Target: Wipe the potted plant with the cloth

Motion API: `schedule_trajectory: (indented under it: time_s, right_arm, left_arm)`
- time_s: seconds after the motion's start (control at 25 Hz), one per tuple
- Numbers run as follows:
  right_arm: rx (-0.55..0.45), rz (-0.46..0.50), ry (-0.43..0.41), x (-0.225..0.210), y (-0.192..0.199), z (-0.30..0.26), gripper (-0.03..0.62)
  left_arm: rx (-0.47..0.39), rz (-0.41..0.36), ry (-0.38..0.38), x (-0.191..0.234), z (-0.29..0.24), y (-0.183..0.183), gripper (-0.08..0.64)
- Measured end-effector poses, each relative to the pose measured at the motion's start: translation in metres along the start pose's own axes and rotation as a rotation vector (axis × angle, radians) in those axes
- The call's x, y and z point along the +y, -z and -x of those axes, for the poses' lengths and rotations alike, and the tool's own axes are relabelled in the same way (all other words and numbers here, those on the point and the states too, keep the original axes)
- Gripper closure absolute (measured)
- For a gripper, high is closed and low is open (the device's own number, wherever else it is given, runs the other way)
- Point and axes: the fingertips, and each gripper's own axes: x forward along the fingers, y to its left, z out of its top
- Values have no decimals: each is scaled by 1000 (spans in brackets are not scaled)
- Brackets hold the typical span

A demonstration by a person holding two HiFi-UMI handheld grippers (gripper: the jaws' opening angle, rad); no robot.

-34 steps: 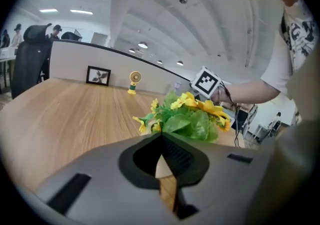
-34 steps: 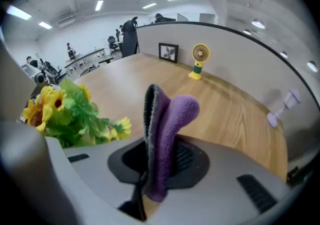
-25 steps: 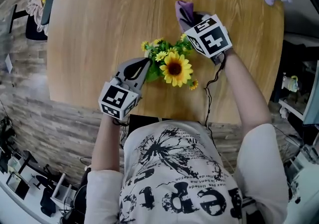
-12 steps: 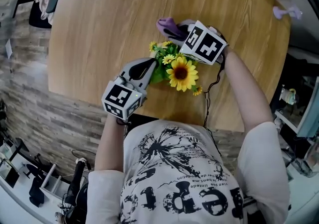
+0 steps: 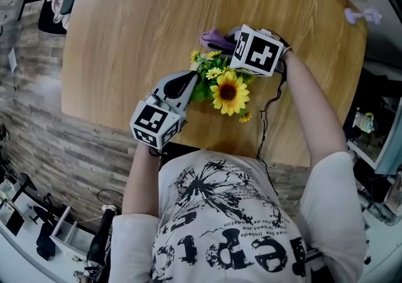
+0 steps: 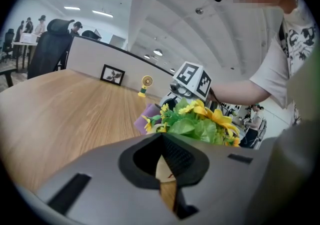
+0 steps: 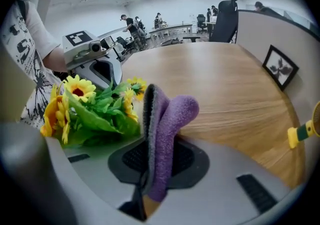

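The potted plant [image 5: 229, 90] stands mid-table [image 5: 138, 24], its pot hidden under leaves and sunflowers. At its 11 o'clock the purple cloth [image 5: 217, 39] is clamped in the right gripper [image 7: 150, 166]. At its 9 o'clock the left gripper [image 5: 186, 82] has its jaws closed; what they pinch is unclear. The shirt [image 5: 232, 219] print is too warped to read.

cloth [image 7: 167, 119]: purple | potted plant [image 5: 229, 92]: yellow blooms, green leaves | table [image 5: 138, 30]: light wood grain
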Motion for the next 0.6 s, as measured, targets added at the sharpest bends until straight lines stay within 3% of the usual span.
schedule_trajectory:
  time_s: [0.16,0.32,0.6]
  right_arm:
    - [59,22,-53,5,13,0,523]
    - [38,-37,-75,9,24,2,523]
    - [23,-93,-51,15,36,4,523]
  left_arm:
    - [-18,11,-14,1,1,-1,557]
    - [-20,14,-11,0,1,0,557]
    - [-28,25,-11,2,2,1,557]
